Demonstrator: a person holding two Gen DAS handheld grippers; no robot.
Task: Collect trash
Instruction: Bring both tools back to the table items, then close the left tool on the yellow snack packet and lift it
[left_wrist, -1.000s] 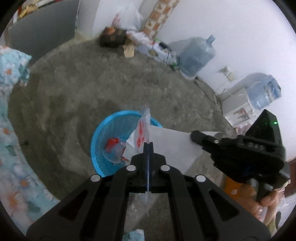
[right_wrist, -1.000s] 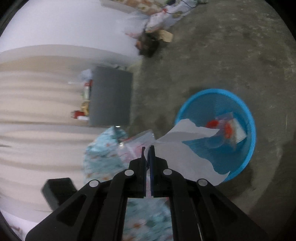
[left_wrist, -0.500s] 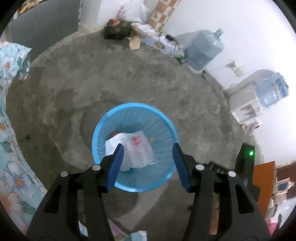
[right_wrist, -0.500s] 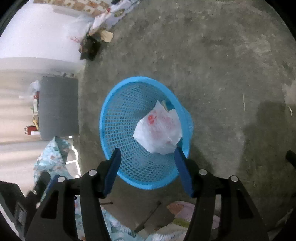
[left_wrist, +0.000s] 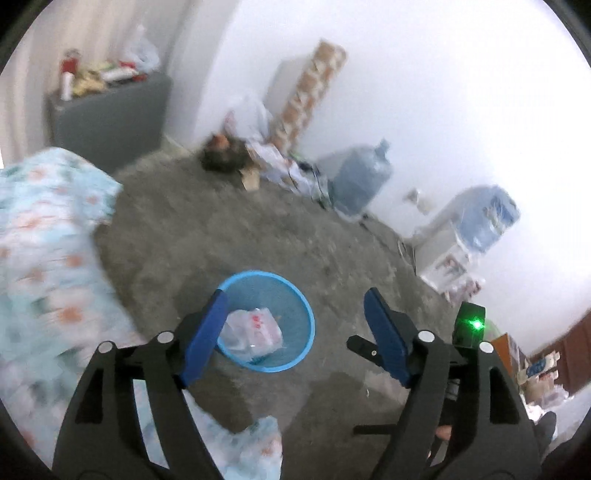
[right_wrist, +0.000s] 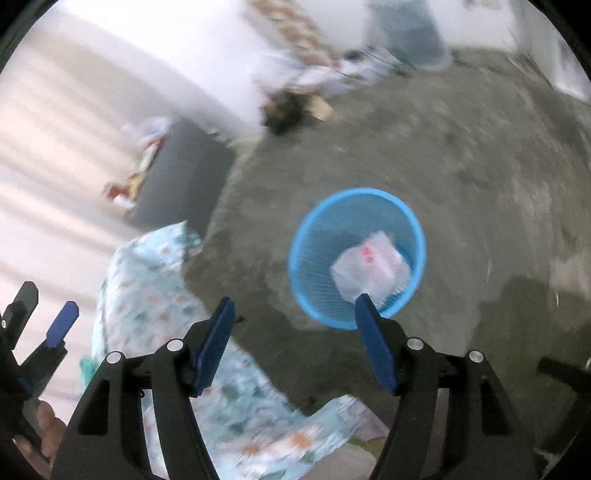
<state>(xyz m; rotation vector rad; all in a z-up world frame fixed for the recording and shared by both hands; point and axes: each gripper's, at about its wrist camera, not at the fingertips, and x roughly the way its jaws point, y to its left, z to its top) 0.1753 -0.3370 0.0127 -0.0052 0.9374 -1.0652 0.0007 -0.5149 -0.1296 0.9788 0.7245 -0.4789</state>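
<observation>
While both tilt downward, left gripper (left_wrist: 293, 325) and right gripper (right_wrist: 295, 338) gape (just spread), holding nothing.

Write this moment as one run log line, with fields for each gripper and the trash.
left gripper: open, empty | right gripper: open, empty | white plastic bag: inside blue basket | basket: upright on floor
</observation>
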